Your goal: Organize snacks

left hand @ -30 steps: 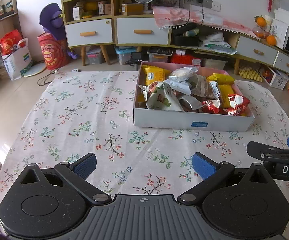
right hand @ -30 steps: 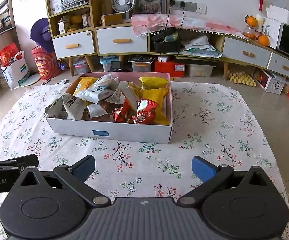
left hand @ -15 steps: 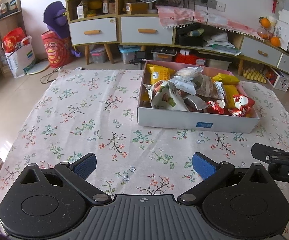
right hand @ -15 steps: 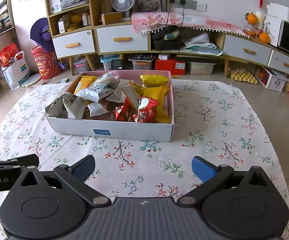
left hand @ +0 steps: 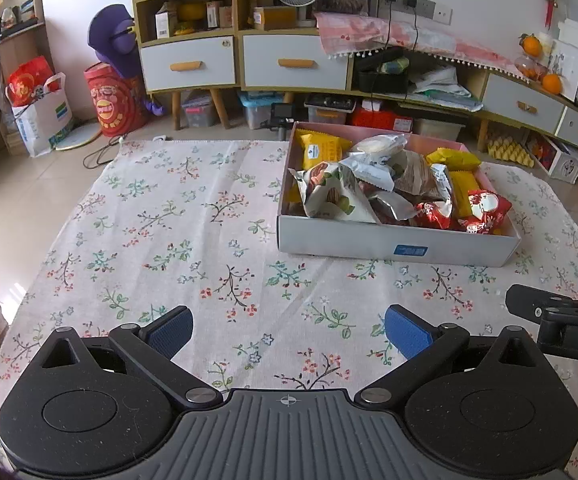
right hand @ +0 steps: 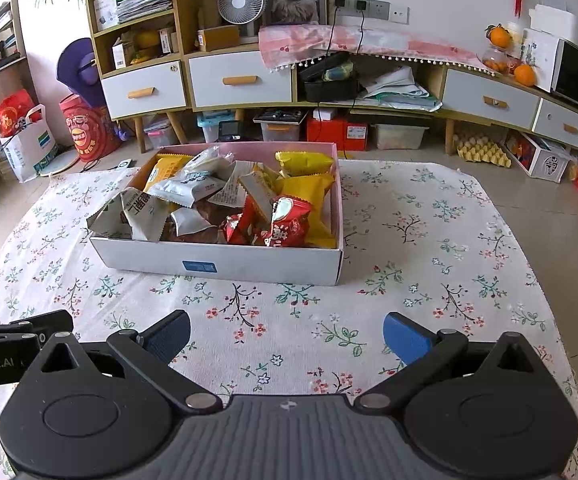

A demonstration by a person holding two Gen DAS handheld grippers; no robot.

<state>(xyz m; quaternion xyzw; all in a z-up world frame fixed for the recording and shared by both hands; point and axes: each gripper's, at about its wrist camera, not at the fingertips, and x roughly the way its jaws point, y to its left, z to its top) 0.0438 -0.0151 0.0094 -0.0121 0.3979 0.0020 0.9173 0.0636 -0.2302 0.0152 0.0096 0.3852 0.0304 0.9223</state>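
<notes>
I hold the left gripper and right gripper spread wide, both empty, above the floral tablecloth. The snack box, heaped with packets, sits at 12 o'clock.

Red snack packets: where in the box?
In both views, the red foil snack packets lie at the white cardboard box's near right corner, beside yellow packets.
</notes>
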